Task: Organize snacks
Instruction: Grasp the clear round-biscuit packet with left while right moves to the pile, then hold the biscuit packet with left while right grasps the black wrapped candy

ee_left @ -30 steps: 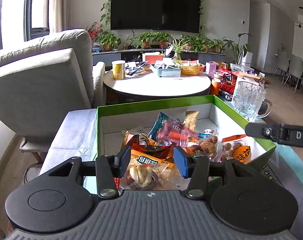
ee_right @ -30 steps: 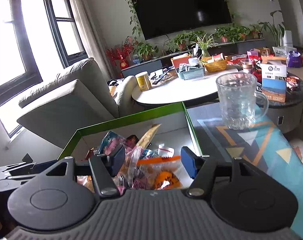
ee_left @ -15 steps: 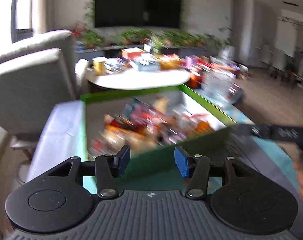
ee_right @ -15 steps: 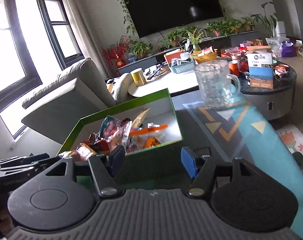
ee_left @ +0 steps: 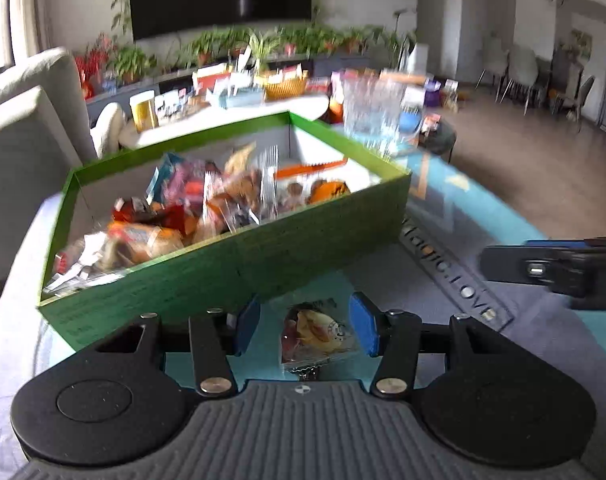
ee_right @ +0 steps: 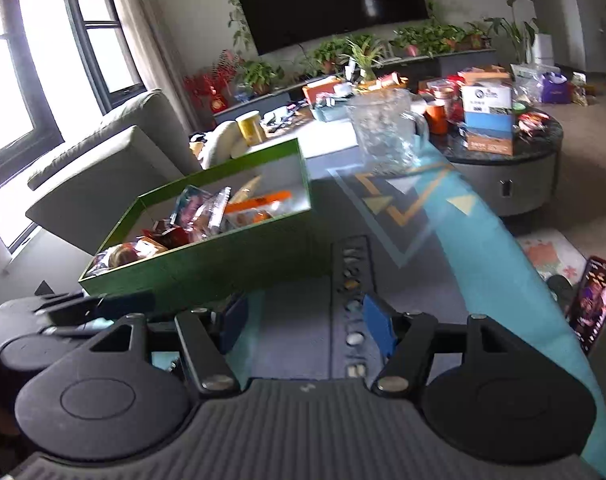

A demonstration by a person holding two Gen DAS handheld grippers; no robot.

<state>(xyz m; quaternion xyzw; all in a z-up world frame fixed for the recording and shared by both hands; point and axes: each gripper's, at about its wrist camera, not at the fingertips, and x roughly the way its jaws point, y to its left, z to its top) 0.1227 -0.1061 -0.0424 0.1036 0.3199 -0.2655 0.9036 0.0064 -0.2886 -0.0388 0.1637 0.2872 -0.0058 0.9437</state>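
Observation:
A green box [ee_left: 239,264] full of mixed snack packets [ee_left: 207,208] stands on the patterned tablecloth; it also shows in the right wrist view [ee_right: 207,264]. My left gripper [ee_left: 305,328] is open just in front of the box's near wall. A small clear snack packet [ee_left: 317,336] lies flat on the cloth between its blue pads [ee_left: 247,326], and neither pad presses on it. My right gripper [ee_right: 303,324] is open over bare cloth to the right of the box, with nothing between its fingers. Each gripper shows at the edge of the other's view, the right gripper [ee_left: 563,268] and the left gripper [ee_right: 63,312].
A glass mug [ee_right: 383,136] stands on the cloth behind the box's right corner. A phone [ee_right: 595,304] leans at the right table edge. Behind are a round white table [ee_right: 327,140] with clutter, a dark low table [ee_right: 511,160] and a grey armchair [ee_right: 115,168] on the left.
Both grippers have drawn back from above the box's contents to the cloth in front of it. A loose packet now lies between the left gripper's fingers.

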